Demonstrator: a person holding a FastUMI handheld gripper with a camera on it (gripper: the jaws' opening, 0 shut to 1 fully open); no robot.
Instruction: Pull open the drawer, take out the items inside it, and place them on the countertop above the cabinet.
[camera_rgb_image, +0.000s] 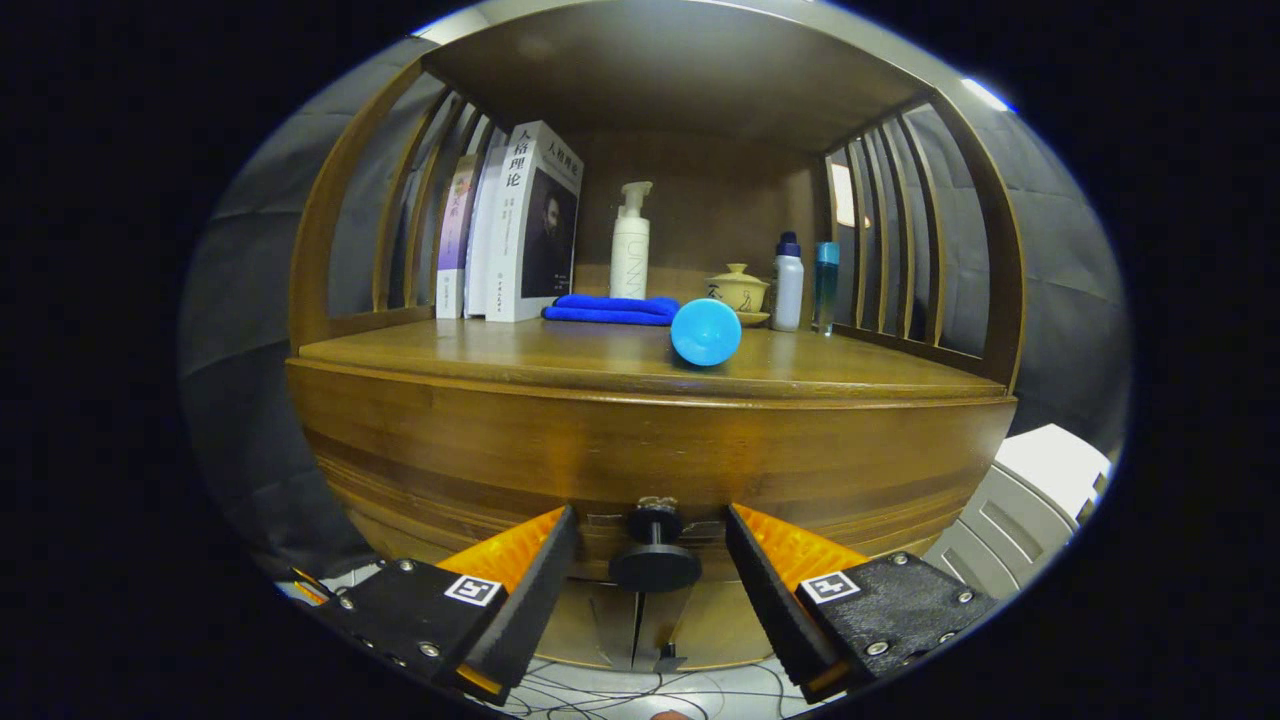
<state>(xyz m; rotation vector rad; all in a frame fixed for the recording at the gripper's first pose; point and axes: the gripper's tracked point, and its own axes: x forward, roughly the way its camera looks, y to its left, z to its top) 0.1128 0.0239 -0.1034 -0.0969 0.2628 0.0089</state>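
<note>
A wooden cabinet fills the scene, its drawer front shut flush below the countertop. A dark round knob sticks out of the drawer front low down. My gripper is open, with the knob sitting between the two fingers and a gap on each side. A blue ball rests on the countertop near its front edge. The inside of the drawer is hidden.
On the countertop behind the ball lie a folded blue cloth, upright books, a white pump bottle, a lidded cup and two small bottles. Slatted sides wall the shelf. A white box stands to the right; cables lie below.
</note>
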